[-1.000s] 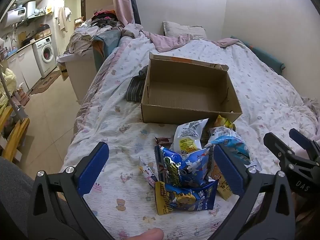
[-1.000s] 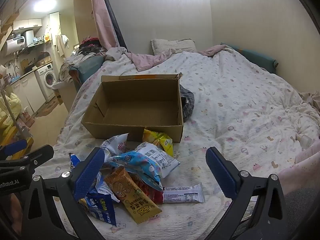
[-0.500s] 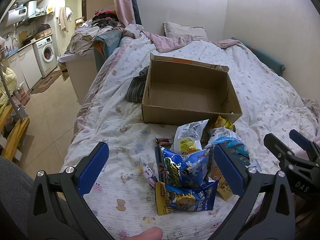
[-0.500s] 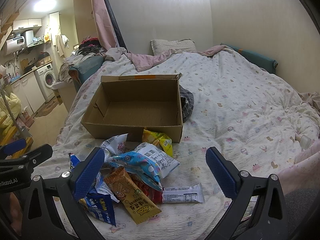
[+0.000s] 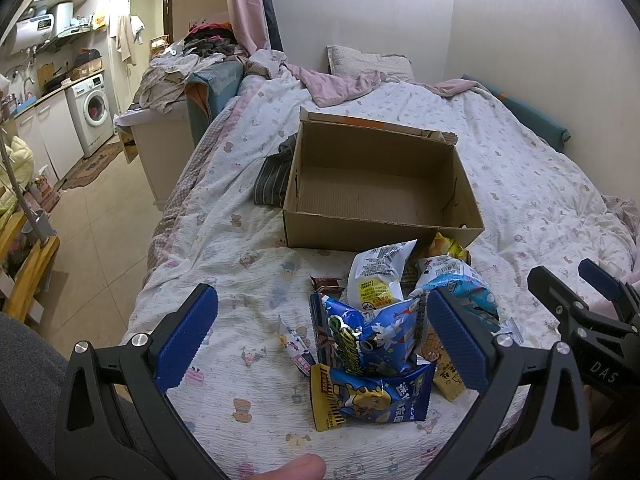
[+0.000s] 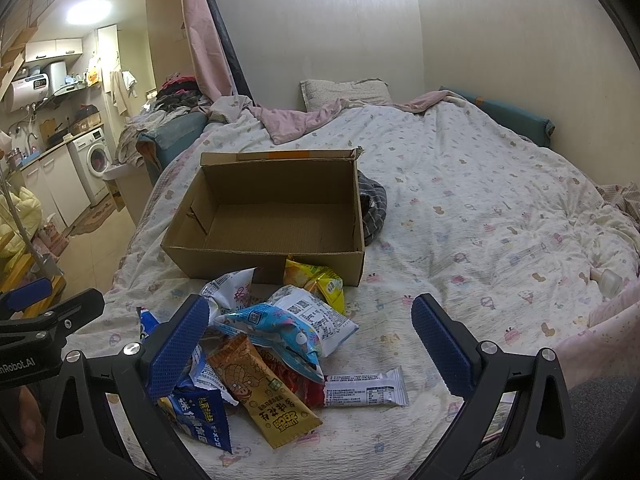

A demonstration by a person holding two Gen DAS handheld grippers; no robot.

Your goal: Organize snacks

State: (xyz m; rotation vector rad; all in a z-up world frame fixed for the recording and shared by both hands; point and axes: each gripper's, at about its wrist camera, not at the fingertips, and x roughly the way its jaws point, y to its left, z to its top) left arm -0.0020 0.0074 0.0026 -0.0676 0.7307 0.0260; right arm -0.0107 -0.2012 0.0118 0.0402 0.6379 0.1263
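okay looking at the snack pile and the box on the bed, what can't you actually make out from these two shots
- Red packet, right wrist view: mostly buried under the orange peanut packet and the light blue packet.
- Dark blue packet, right wrist view: partly covered by the right gripper finger.
- Striped cloth, left wrist view: partly hidden behind the cardboard box.
- Small brown packet, left wrist view: too small to identify.

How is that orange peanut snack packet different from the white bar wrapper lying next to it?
The orange peanut packet is orange and yellow with a cartoon peanut, while the white bar wrapper is mostly white with small printed text. The orange packet lies slanted, pointing toward the camera; the white wrapper lies crosswise. The orange packet looks wider, the white wrapper slimmer. Both are sealed, lie flat on the bedspread outside the cardboard box, and neither is held by a hand-held gripper.
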